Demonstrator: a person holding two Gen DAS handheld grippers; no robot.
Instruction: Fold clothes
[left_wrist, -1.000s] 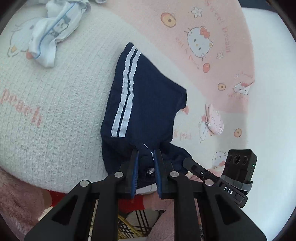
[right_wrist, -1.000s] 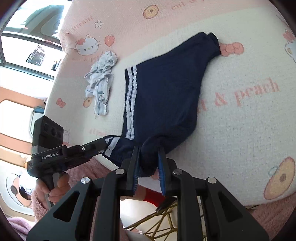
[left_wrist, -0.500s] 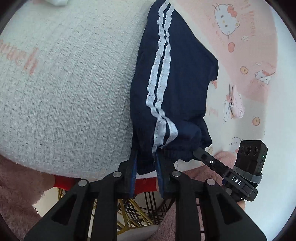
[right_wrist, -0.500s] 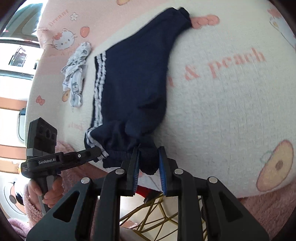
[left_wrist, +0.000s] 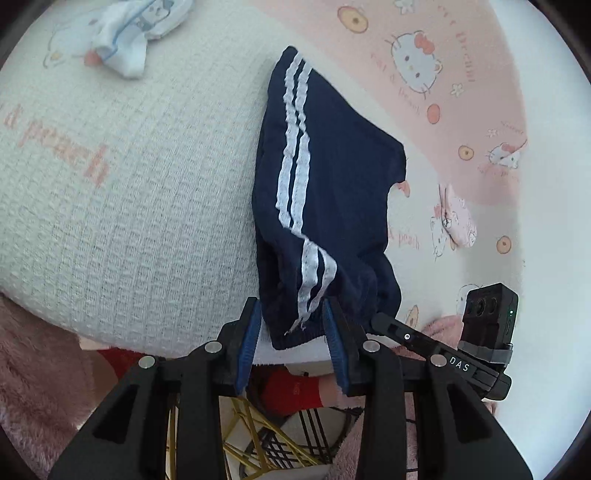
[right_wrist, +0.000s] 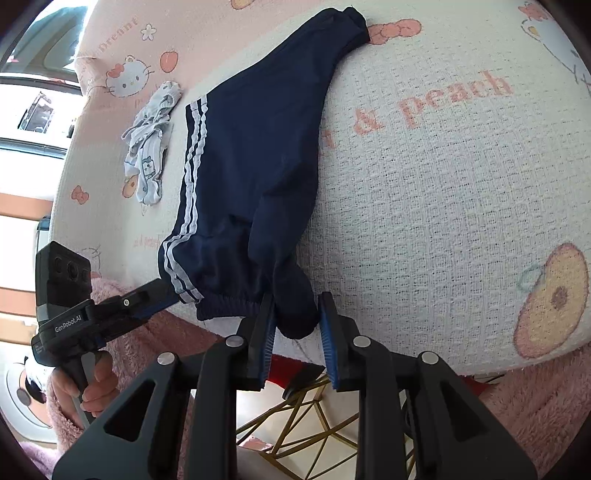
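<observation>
Nearest hazard: the waistband end of the navy trousers (left_wrist: 325, 206) lies right at the near edge of the bed (left_wrist: 129, 221), a little of it past the edge. Both claws are letting go there, so the hem could slip off the edge under its own weight and pull the laid-out cloth askew. Cause would be the slick fabric plus a pad dragging on withdrawal.

Left claw (left_wrist: 291, 332): jaws opening, blue pads standing clear on either side of the striped waistband corner, which sits between them but looks unpressed. Right claw (right_wrist: 295, 325): jaws opening more slowly, gap narrower; the dark bunched corner hangs between the pads, the left pad close to the cloth, contact not certain. If that pad is snagged, backing away would lift the corner and undo the flattening.

Pose: both claws point steeply down at the bed edge, side by side, the left visible in the right wrist view with a hand (right_wrist: 88, 391) round its grip.

Farther out: trousers run away from the edge, white stripes along one side, a fold ridge near the middle. A crumpled pale garment (right_wrist: 151, 144) lies beyond, well apart.
</observation>
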